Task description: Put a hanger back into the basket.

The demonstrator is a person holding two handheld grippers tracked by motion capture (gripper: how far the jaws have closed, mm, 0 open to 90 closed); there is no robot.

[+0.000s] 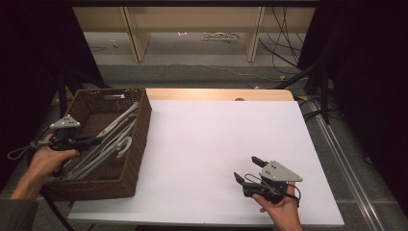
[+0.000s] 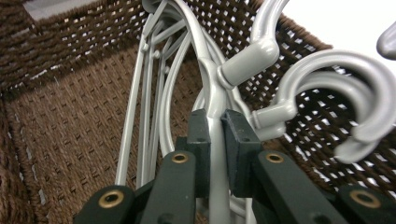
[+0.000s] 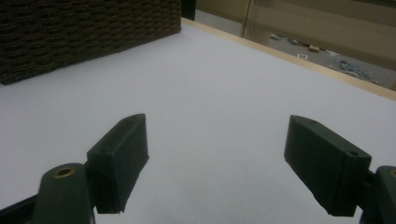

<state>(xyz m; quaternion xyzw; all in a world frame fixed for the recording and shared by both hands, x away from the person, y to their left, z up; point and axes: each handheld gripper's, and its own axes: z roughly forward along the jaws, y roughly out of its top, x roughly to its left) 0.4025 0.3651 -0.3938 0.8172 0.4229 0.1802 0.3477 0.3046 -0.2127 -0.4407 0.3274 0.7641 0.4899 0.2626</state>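
Left gripper [image 2: 215, 128] clamped on a grey hanger [image 2: 215, 93] inside the wicker basket [image 1: 139, 139] at nine o'clock, right gripper [image 1: 249, 169] spread wide and empty over the white table [image 1: 216, 139] at five o'clock.

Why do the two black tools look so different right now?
The left tool is shut on a grey hanger; the right tool is open with nothing between its jaws. The left tool reaches into the brown basket; the right tool is over the white table, apart from the basket. Both are black, two-jawed, and held in a hand.
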